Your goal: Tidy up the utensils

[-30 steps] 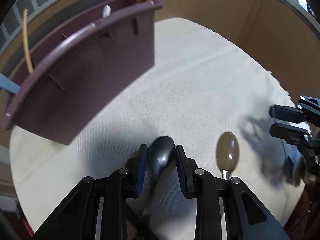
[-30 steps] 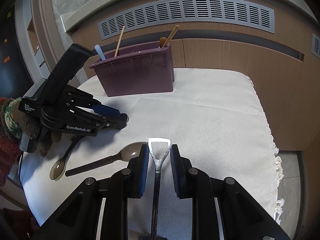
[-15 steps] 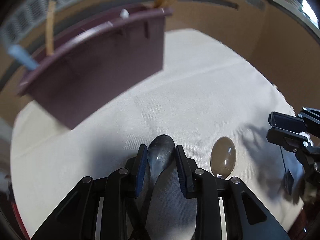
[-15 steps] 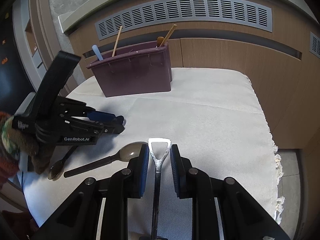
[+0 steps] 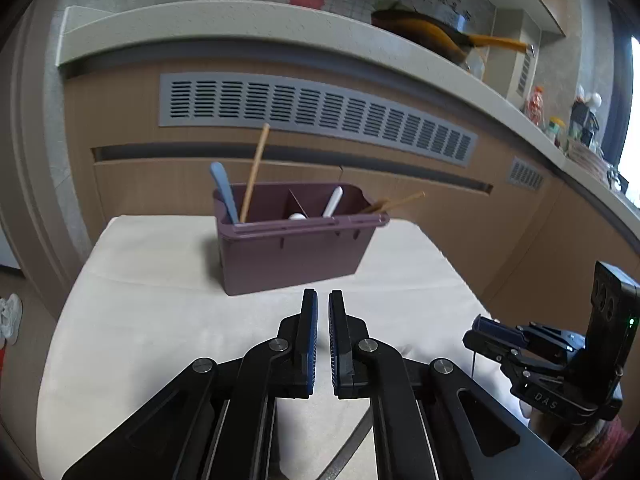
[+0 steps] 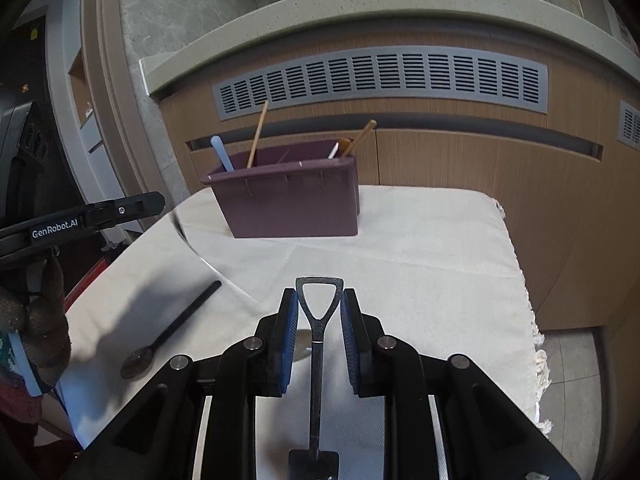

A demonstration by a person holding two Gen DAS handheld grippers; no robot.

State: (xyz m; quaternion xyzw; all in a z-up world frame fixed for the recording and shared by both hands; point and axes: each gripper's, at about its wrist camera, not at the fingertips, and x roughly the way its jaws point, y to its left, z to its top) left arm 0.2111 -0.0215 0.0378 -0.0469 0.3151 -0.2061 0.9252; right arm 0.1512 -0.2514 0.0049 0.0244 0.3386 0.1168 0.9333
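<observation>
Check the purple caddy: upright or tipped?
Upright. The purple caddy stands on its base on the white cloth, opening upward, with a blue handle and a wooden stick poking out of the top.

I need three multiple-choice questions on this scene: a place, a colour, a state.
1. Where does the purple holder stand? A) on the white cloth B) on the floor C) on the counter
2. What colour is the handle at its left end? A) red B) light blue C) green
3. What state is the right claw in? A) open, empty B) shut on a fork C) shut on a metal utensil
1 A: cloth lies under it. 2 B: pale blue. 3 C: pads press its looped grip.
</observation>
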